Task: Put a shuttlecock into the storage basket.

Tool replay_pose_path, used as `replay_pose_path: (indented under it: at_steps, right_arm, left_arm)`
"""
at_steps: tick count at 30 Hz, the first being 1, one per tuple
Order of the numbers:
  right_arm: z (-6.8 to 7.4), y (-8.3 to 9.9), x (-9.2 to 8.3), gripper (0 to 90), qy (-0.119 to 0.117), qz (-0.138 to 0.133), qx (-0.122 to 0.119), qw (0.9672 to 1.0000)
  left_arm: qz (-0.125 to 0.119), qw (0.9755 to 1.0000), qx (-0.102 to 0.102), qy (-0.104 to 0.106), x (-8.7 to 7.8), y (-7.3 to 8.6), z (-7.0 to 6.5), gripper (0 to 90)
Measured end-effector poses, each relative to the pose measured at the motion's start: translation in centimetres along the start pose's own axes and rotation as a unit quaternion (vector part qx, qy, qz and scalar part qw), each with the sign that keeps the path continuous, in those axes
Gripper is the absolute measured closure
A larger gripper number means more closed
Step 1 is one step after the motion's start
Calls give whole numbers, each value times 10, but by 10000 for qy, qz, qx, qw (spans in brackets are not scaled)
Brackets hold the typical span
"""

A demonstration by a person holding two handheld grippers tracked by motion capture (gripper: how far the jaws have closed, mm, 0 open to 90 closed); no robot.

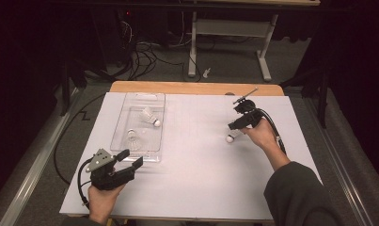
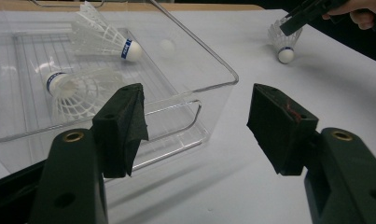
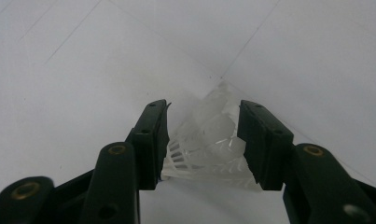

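White plastic shuttlecock (image 3: 209,149) lies on the counter (image 1: 196,160), right of centre, its feathered skirt between the jaws of the right hand-held gripper (image 3: 203,140). In the right gripper view both black pads sit against the skirt's sides, pinching it; the cork tip (image 1: 230,138) shows in the high view just below the jaw ends, resting on the white surface. The right hand (image 1: 261,135) holds that gripper angled down toward the shuttlecock. Well apart to the left stands a clear plastic bin (image 1: 139,153), holding two more shuttlecocks: one near the far end (image 1: 150,116), one nearer (image 1: 134,139). The left hand-held gripper (image 2: 197,126) hovers just beside the bin's near corner, jaws spread wide with nothing between them.
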State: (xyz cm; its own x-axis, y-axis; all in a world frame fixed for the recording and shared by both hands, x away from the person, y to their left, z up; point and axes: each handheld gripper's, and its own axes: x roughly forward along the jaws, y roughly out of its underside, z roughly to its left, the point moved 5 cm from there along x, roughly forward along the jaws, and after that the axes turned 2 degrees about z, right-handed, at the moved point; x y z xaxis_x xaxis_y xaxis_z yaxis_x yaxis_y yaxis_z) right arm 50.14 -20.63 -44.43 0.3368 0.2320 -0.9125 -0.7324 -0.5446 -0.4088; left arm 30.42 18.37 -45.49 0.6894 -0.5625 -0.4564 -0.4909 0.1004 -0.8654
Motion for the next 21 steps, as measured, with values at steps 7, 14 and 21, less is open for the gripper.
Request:
replay_pose_path:
  at_steps: [7,14,21]
  right_arm:
    - [0,7,-4,663,-177,93,58,9998]
    - [2,9,-8,729,-385,92,70,9992]
    - [8,11,-11,797,-574,100,-26,9983]
  left_arm:
    - [-3,10000,0,4,0,0,0,372]
    - [1,10000,-1,-6,0,0,0,372]
    - [9,10000,5,-6,1,0,0,372]
